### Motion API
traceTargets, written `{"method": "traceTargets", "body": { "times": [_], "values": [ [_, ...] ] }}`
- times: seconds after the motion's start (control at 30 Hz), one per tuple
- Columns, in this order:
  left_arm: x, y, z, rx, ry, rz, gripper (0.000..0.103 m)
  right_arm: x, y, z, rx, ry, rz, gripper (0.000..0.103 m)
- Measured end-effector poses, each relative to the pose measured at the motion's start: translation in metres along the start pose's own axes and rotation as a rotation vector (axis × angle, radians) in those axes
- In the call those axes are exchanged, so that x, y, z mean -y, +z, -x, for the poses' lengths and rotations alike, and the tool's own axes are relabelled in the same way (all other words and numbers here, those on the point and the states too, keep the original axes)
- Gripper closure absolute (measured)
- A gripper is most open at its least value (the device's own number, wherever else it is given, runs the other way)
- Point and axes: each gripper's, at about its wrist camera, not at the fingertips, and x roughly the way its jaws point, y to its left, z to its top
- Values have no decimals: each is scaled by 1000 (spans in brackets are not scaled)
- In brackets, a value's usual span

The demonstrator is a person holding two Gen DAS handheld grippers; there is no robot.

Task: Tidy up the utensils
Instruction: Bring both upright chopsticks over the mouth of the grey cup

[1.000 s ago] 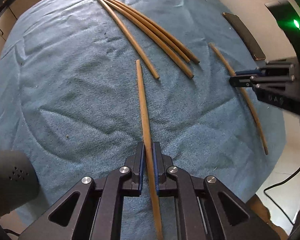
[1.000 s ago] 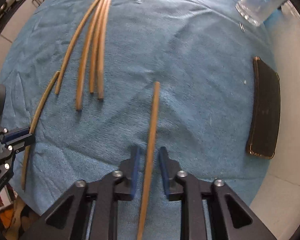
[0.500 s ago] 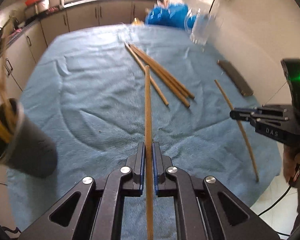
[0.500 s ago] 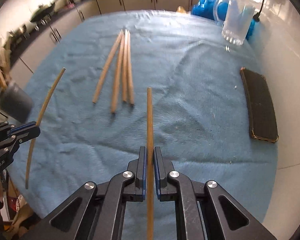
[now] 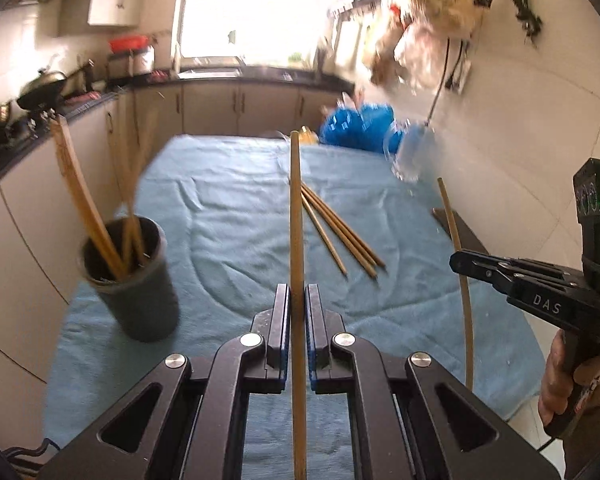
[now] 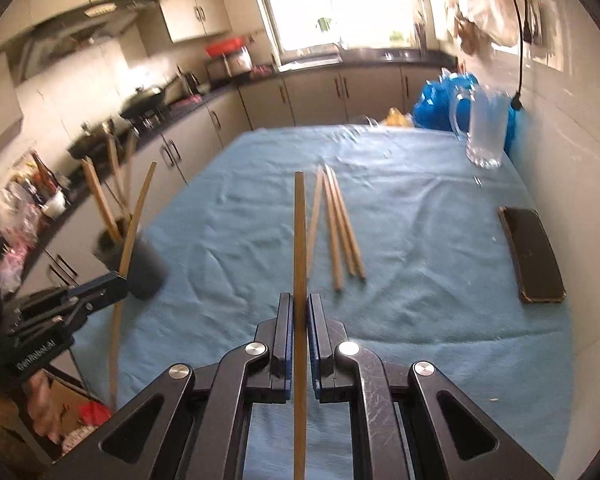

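Kitchen table, blue cloth (image 5: 228, 216): both grippers raised.
Left gripper (image 5: 297, 300) and right gripper (image 6: 300, 308) each clamp one chopstick (image 5: 296, 216) (image 6: 300, 232) between closed jaws.

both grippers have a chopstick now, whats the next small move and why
Probably swing the left gripper toward the dark cup. It is shut on a chopstick held off the blue cloth, and the cup, already holding chopsticks, stands on its side of the table. The right gripper could follow with its own stick.

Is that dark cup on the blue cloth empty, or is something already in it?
Not empty. The dark cup stands on the blue cloth with several wooden chopsticks sticking out of its open top.
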Motion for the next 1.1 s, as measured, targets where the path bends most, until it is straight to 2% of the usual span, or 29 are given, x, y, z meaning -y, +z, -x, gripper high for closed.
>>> {"method": "traceTargets", "body": {
  "times": [0.23,0.37,0.6,0.87,1.1],
  "values": [
    [-32,8,42,126,31,62,96,-36,6,9,80,58,25,95],
    [-47,9,63,188,91,87,96,-55,10,8,115,56,63,95],
    [-49,3,83,275,183,73,96,-100,7,5,207,-114,152,95],
    [-63,-4,85,286,235,113,96,-131,-1,-3,223,-274,251,95],
    [-72,-5,85,276,251,134,96,-132,0,-3,221,-310,270,95]
  ]
}}
